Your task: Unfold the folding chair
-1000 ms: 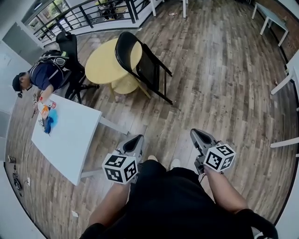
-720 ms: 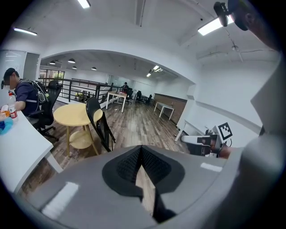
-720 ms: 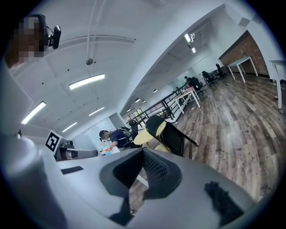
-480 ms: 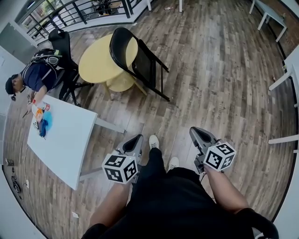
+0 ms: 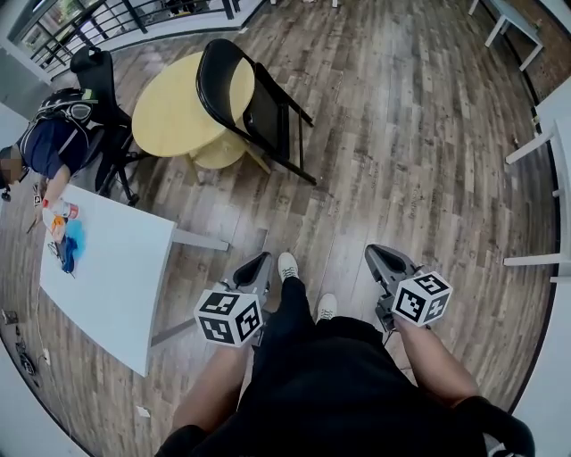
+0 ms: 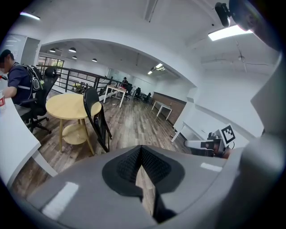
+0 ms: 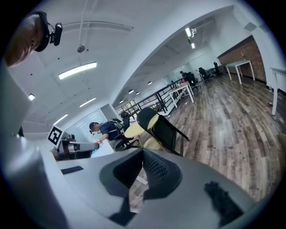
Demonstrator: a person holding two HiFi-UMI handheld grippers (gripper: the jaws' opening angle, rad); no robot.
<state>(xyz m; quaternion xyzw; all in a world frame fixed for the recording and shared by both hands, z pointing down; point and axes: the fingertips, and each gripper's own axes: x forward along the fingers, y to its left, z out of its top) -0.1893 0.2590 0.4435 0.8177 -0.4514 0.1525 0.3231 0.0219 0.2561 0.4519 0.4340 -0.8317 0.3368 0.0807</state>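
**Folded chair ahead, both grippers clenched on nothing**

Underfoot, a wood-plank floor (image 5: 401, 161) across an open office, with a black railing (image 5: 116, 22) at eleven o'clock and white desks (image 5: 533, 143) along the two-to-three o'clock edge. At nine o'clock, a white table (image 5: 116, 277) with small items (image 5: 62, 236) at its far end. Beyond it at ten o'clock, a seated person (image 5: 49, 143) reaching toward that end, with a black office chair (image 5: 94, 67) just behind.

At twelve o'clock in the head view, well apart from both grippers, the folding chair (image 5: 259, 112): closed flat, on its feet, top leaning against the rim of a round yellow table (image 5: 169, 112). Long axis from the curved backrest at eleven o'clock, over the tabletop, down to the feet at five o'clock on the planks.

Low beside the legs, left gripper (image 5: 259, 261) at seven o'clock and right gripper (image 5: 375, 253) at five o'clock, each clenched tight, pads together, nothing between.

Only in the head view: two pale shoes (image 5: 287, 265) and the white table's whole top. Only in the left gripper view: an arched white ceiling (image 6: 134, 27), the yellow table's lower shelf (image 6: 76, 133), and the right gripper at three o'clock. Only in the right gripper view: a brick wall (image 7: 243, 49) at two o'clock and the left gripper at nine o'clock, with the chair dead centre above the jaws
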